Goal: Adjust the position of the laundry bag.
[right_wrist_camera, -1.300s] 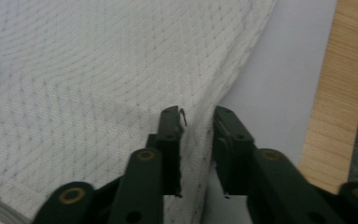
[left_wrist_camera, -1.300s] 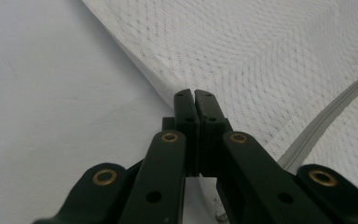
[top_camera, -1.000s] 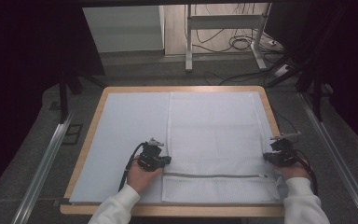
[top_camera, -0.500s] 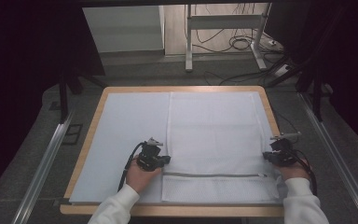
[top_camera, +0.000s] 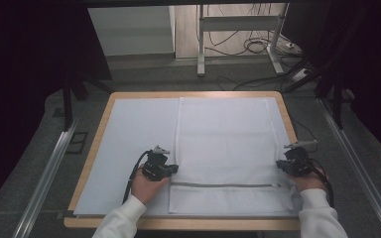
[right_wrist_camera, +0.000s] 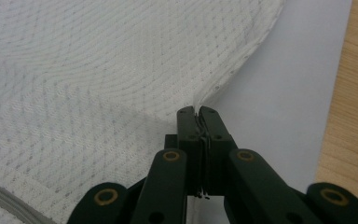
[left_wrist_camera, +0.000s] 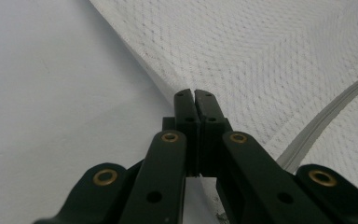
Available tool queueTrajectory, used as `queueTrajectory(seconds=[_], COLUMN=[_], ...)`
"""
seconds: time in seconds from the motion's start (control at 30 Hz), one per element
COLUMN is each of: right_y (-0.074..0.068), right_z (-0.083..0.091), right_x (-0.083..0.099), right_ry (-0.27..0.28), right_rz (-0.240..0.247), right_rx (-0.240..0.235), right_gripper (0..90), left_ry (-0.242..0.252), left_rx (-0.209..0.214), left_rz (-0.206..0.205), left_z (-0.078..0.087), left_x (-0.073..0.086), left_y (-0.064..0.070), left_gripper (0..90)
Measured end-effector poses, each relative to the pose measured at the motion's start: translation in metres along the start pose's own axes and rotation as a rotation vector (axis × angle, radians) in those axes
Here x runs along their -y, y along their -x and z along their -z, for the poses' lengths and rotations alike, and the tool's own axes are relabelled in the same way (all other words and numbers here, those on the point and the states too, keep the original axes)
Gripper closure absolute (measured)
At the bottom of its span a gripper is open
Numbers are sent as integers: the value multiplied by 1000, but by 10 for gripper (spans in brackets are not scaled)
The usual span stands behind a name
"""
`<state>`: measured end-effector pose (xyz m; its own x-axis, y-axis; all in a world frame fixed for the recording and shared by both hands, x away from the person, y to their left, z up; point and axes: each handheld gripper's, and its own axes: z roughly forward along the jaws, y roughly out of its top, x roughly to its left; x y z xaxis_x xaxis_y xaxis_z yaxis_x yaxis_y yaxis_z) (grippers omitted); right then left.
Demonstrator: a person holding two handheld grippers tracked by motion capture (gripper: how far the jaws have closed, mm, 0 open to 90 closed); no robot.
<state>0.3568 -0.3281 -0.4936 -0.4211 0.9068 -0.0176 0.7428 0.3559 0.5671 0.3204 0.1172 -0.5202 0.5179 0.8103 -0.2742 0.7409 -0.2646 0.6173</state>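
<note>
White mesh zippered laundry bag (top_camera: 225, 144) lies flat; left gripper (top_camera: 164, 168) and right gripper (top_camera: 288, 165) pinch its side edges, folding not yet done

The laundry bag (top_camera: 223, 144) was white woven mesh cloth, rough-textured, with a smooth zip. The tongs (left_wrist_camera: 194, 100) were matt black plastic with brass rivets. The table (top_camera: 287, 119) showed pale wood.
</note>
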Motion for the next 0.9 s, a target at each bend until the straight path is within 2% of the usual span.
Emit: queueTrajectory(seconds=[0.43,0.9], right_y=[-9,-23], right_z=[-2,-5], right_x=[-3,-8], right_ry=[10,17], right_rz=[17,47], right_rx=[-24,-24], right_gripper=[871,871], left_ry=[15,22], left_rx=[-1,-9], left_rz=[16,30], left_z=[10,18], left_x=[4,9], left_y=[-11,-20], left_gripper=[900,900])
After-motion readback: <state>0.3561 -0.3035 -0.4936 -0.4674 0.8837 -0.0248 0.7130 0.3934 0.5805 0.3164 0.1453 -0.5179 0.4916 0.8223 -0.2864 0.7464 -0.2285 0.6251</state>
